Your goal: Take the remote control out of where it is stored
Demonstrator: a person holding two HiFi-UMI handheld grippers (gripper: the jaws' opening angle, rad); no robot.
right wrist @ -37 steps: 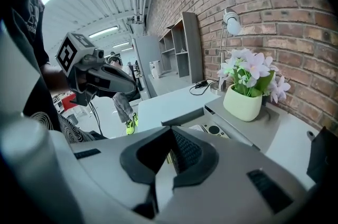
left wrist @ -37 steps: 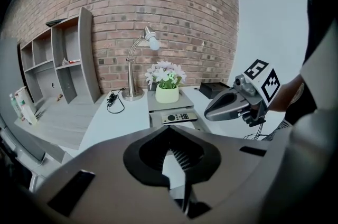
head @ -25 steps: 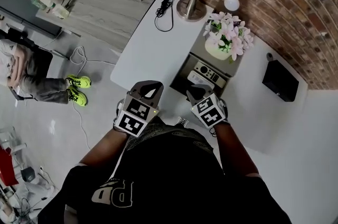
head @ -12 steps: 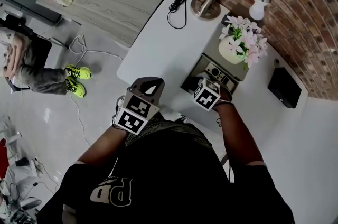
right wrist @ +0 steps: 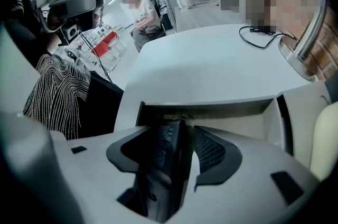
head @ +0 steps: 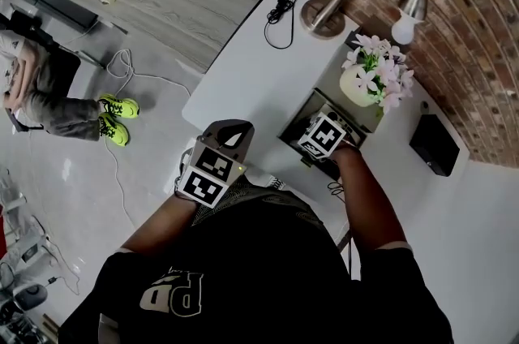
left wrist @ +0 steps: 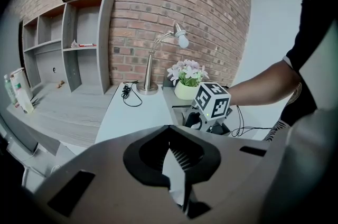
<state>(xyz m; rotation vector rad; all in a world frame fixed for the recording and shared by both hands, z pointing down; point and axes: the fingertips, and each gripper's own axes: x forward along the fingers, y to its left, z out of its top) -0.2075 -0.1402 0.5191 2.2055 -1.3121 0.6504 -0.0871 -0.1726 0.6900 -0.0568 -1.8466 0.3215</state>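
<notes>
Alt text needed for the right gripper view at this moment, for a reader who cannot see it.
The right gripper, whose jaws have just been opening, straddles what looks like the dark remote control without clamping it, at the recessed compartment of a white table. Beyond lie a black cable and a lamp base.

White table w/ lamp, flowerpot (cable too).

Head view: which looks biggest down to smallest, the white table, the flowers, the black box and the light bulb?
1. white table
2. flowers and black box: they look about alike, so no ranking between them
3. light bulb
</notes>
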